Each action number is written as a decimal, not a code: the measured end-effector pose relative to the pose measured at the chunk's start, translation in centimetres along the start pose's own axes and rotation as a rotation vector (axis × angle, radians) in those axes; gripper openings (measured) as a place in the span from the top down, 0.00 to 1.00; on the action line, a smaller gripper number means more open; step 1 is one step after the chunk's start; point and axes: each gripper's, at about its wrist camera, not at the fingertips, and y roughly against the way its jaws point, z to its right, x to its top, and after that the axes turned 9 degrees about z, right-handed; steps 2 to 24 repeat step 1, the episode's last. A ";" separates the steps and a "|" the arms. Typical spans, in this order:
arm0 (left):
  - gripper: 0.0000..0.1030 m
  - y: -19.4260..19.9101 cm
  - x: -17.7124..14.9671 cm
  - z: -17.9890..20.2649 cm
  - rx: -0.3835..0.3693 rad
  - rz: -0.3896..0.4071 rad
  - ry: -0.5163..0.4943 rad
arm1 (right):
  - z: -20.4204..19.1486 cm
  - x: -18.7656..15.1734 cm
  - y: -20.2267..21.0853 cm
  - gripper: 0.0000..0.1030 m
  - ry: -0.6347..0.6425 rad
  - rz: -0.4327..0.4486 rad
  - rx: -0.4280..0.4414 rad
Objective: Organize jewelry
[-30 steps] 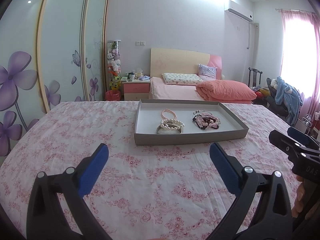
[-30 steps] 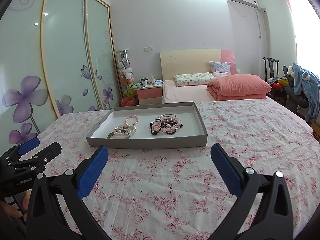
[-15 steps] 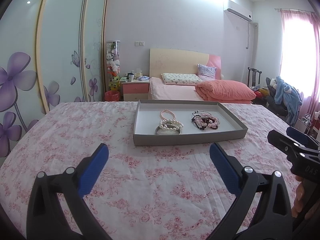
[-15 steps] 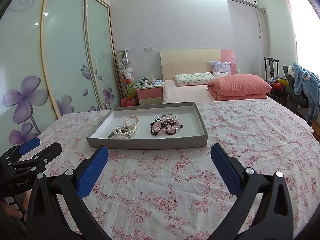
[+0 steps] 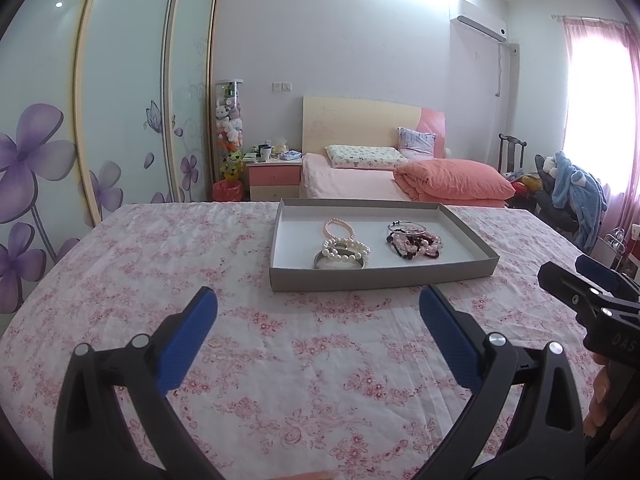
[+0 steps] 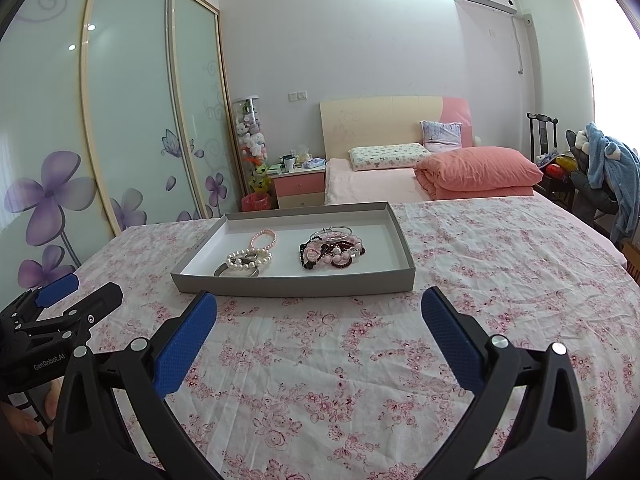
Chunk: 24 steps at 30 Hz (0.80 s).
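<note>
A shallow grey tray (image 5: 380,278) (image 6: 296,286) lies on the pink floral cloth. In it sit a pink bead bracelet (image 5: 338,227) (image 6: 264,239), a white pearl bracelet over a silver bangle (image 5: 344,250) (image 6: 248,259), and a tangle of dark and pink beads with a thin silver bangle (image 5: 416,238) (image 6: 332,250). My left gripper (image 5: 318,322) is open and empty, a short way in front of the tray. My right gripper (image 6: 319,322) is open and empty, also in front of the tray. Each gripper shows at the edge of the other's view.
The floral cloth (image 5: 160,264) covers a wide flat surface. Behind stand a bed with a pink duvet (image 5: 452,180), a nightstand (image 5: 274,180), sliding wardrobe doors (image 5: 120,120) on the left and a chair with clothes (image 5: 572,196) on the right.
The left view has drifted slightly, so the tray sits a little lower. The right gripper has hardly moved. Both grippers stay open.
</note>
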 end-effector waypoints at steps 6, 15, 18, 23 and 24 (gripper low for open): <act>0.04 -0.1 0.1 -0.1 -0.001 -0.001 0.001 | 0.0 0.0 0.0 0.02 0.000 0.000 0.000; 0.04 -0.1 0.1 -0.1 -0.001 -0.001 0.001 | 0.0 0.0 0.0 0.02 0.000 0.000 0.000; 0.04 -0.1 0.1 -0.1 -0.001 -0.001 0.001 | 0.0 0.0 0.0 0.02 0.000 0.000 0.000; 0.04 -0.1 0.1 -0.1 -0.001 -0.001 0.001 | 0.0 0.0 0.0 0.02 0.000 0.000 0.000; 0.04 -0.1 0.1 -0.1 -0.001 -0.001 0.001 | 0.0 0.0 0.0 0.02 0.000 0.000 0.000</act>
